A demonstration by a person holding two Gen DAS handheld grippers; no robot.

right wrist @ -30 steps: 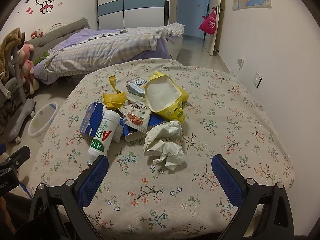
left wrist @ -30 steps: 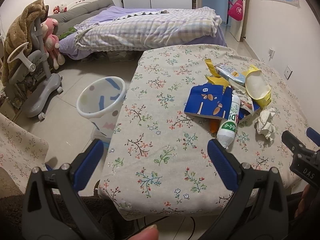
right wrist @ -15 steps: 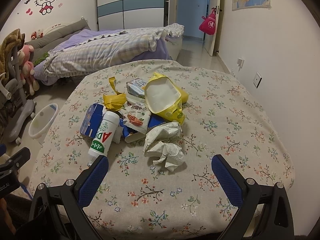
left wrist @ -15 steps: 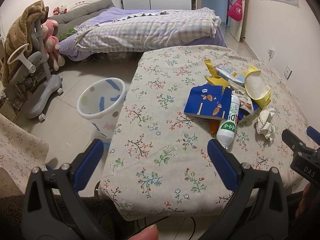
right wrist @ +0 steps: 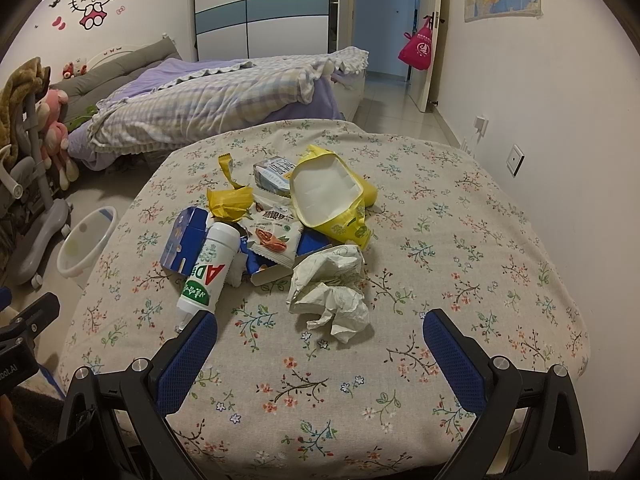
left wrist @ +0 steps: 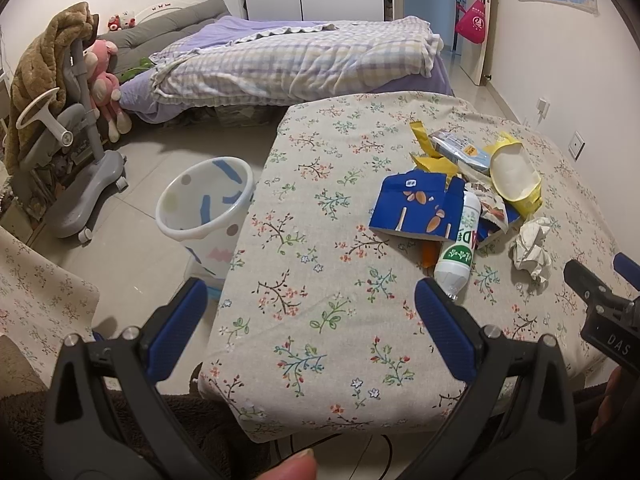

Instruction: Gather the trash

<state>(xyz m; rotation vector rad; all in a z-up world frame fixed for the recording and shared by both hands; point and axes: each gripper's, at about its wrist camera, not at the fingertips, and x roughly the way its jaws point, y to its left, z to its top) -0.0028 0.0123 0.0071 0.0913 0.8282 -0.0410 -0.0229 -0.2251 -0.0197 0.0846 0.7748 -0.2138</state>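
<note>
1. Left wrist view — the left gripper (left wrist: pixel 308 300) hangs low at the near edge of the desk (left wrist: pixel 320 320), jaws spread wide with nothing between them. The trash pile lies ahead to the right: a torn blue carton (left wrist: pixel 416 210), a white bottle (left wrist: pixel 460 248) lying on its side against it, a yellow bag (left wrist: pixel 514 174) and crumpled paper (left wrist: pixel 532 246). A patterned bin (left wrist: pixel 204 208) stands on the floor just beside the desk's left edge. The right gripper's tip shows at the far right.

2. Right wrist view — the right gripper (right wrist: pixel 320 330) is also wide open and empty, held level and aimed at the pile; the crumpled paper (right wrist: pixel 330 288) sits nearest, just beyond its fingertips. The bottle (right wrist: pixel 206 266) lies toward the left finger, with a snack packet (right wrist: pixel 276 240) and the yellow bag (right wrist: pixel 334 200) behind it.

3. Step, as I judge it — nothing is picked yet. The next move calls for advancing onto one piece, likely the paper, closing, then carrying it to the bin.
</note>
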